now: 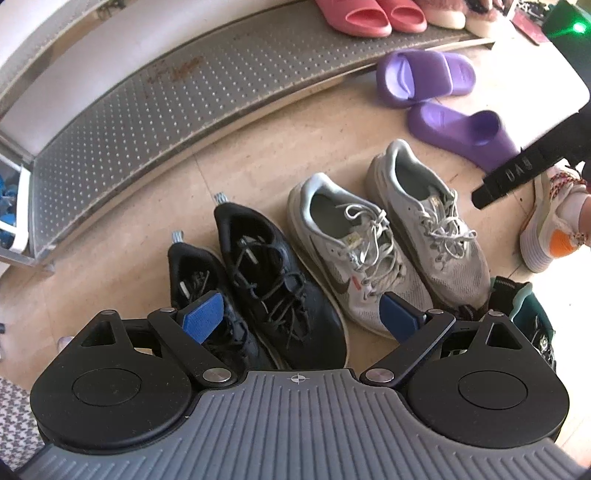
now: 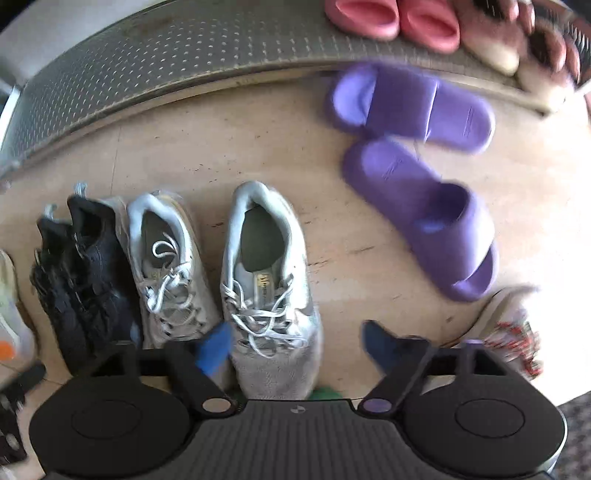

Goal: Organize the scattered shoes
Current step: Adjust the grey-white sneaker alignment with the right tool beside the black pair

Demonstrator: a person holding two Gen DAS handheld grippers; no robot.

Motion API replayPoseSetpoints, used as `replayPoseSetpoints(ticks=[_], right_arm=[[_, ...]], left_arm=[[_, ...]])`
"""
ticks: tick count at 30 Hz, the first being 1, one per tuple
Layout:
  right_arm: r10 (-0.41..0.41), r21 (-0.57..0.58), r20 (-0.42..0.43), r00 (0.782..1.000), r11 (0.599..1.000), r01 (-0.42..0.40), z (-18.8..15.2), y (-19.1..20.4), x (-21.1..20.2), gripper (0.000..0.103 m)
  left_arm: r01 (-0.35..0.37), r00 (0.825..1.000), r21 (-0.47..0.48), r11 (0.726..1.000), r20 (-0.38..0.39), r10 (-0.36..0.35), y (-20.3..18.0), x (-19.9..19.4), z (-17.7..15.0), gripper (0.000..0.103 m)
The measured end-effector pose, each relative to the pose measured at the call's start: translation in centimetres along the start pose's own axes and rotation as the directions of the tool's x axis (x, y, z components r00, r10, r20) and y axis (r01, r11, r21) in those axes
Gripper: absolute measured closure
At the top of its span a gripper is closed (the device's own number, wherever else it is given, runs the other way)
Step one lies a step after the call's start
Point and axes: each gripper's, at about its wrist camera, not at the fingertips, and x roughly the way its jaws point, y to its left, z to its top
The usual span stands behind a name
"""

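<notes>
Grey sneakers (image 2: 269, 295) stood paired beside black sneakers (image 1: 280, 288); the left gripper (image 1: 295, 317) and right gripper (image 2: 295, 347) hung spread, holding nothing.

The right tongs (image 2: 295, 341) hang open over the toe of a grey sneaker (image 2: 267, 291), its mate (image 2: 168, 269) and two black sneakers (image 2: 77, 273) to their left, two purple slides (image 2: 424, 206) ahead right, pink slides (image 2: 395, 18) on the rack (image 2: 184, 55) beyond.
</notes>
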Motion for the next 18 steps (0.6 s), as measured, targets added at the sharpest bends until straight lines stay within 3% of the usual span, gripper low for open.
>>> replayPoseSetpoints(ticks=[3, 6, 18], right_arm=[[0.070, 0.056, 0.003, 0.998, 0.996, -0.070, 0.6, 0.0, 1.0, 0.008], [0.075, 0.025, 0.000, 0.997, 0.997, -0.075, 1.2, 1.3, 2.5, 0.007], [-0.108, -0.051, -0.109, 0.988, 0.993, 0.103, 1.0, 3.4, 11.7, 0.007]], left_arm=[[0.000, 1.000, -0.010, 1.000, -0.011, 0.000, 0.3, 0.2, -0.1, 0.008], [0.006, 1.000, -0.032, 0.999, -0.028, -0.007, 0.9, 0.5, 0.0, 0.008], [0.038, 0.994, -0.112, 0.993, -0.094, -0.049, 2.6, 1.5, 0.3, 0.008]])
